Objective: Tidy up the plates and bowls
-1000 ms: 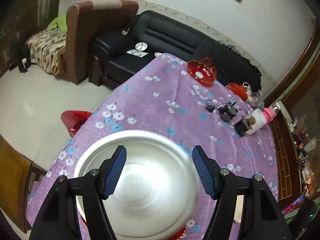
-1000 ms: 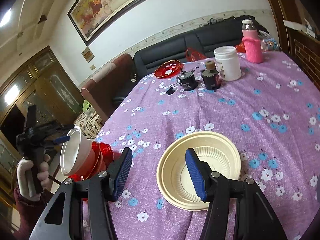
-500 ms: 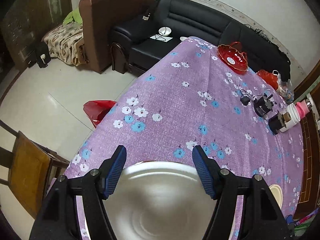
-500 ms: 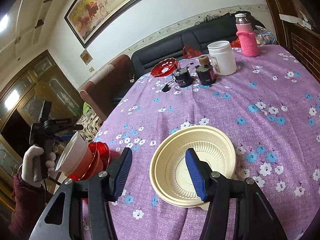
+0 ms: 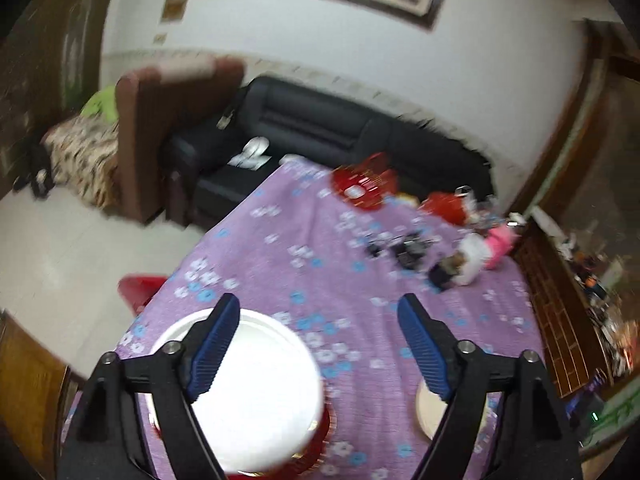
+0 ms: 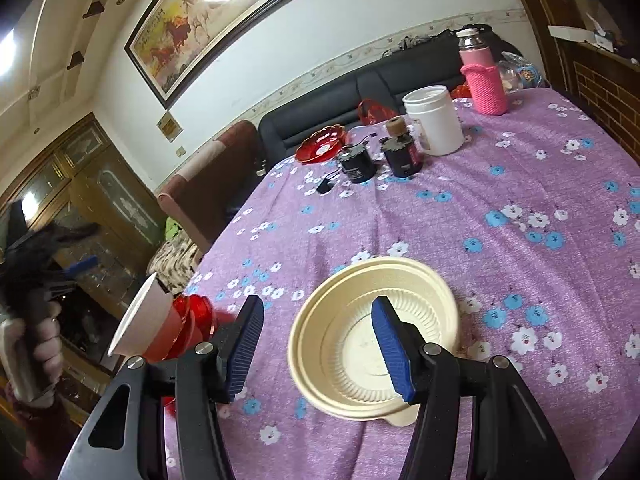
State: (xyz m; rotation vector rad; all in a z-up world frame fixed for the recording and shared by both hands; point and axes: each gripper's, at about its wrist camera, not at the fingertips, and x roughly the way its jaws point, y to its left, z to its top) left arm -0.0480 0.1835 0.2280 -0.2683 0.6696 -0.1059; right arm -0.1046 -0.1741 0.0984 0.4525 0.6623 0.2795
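Bowls are sitting near the table's (image 6: 500, 200) edge: a white bowl (image 5: 248, 392) on red bowls (image 6: 192, 320) at left, cream bowls (image 6: 372, 336) at right. Left gripper (image 5: 320, 344) jaws are opening, gripping nothing. Right gripper (image 6: 316, 344) jaws are hanging apart over the cream bowls.

Living room with a cloth-covered table, sofas and wall painting.

White walls (image 6: 360, 12) carry a patterned border strip (image 6: 320, 74) at sofa height and a large dark-framed painting (image 6: 212, 12) of horses, with glare on its glass. A black sofa (image 5: 320, 128) stands against the wall at the far edge of the table (image 6: 500, 208), which is covered in purple cloth printed with white and blue flowers. A brown armchair (image 5: 160, 120) sits beside the sofa, next to a seat under a patterned throw (image 5: 80, 152). The floor (image 5: 60, 248) is pale and glossy. A dark wooden cabinet with glass doors (image 6: 100, 192) stands at the left; wood panelling (image 6: 600, 80) lines the right side.
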